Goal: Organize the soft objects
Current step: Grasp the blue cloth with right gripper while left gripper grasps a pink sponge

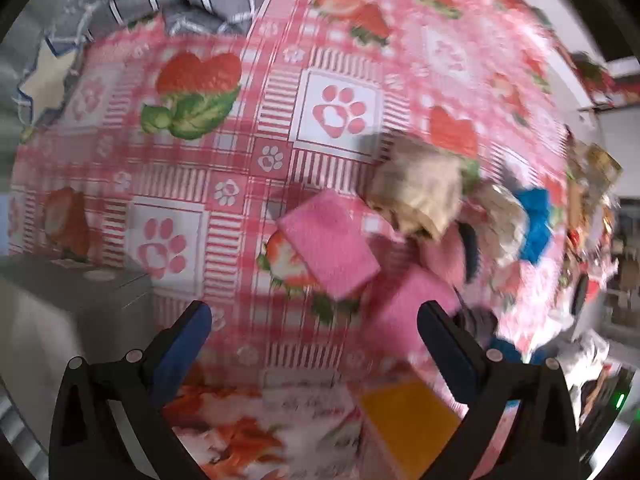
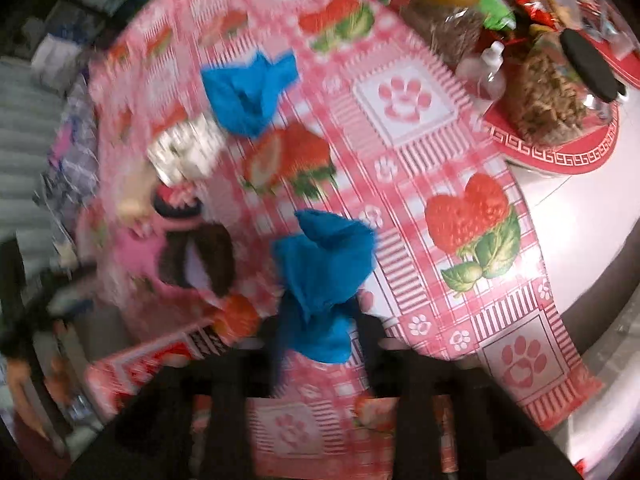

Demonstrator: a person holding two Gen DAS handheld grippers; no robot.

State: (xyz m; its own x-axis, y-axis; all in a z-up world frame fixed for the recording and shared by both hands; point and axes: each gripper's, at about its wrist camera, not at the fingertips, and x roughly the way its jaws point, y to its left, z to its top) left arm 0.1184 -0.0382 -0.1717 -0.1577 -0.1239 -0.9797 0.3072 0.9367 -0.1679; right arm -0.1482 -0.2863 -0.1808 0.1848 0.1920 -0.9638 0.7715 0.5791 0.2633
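Tongs: left tongs (image 1: 314, 332) gape wide, empty, over a flat pink sponge (image 1: 328, 242) on the tabletop (image 1: 200, 184). Right tongs (image 2: 316, 340) stand half open around crumpled blue cloth (image 2: 320, 276).

The tablecloth (image 1: 340, 112) covers the table, and all the soft things lie on it. In the left wrist view, one sponge (image 1: 328, 244) sits in the middle. A crumpled cloth (image 1: 416, 188) lies just behind it to the right. A second sponge (image 1: 404, 312) lies just in front of it to the right, and a third sponge (image 1: 408, 412) lies in front of that. A cloth rag (image 1: 536, 224) lies well to the right of the first sponge.

In the right wrist view, a tray (image 2: 560, 156) of jars sits far behind and to the right.
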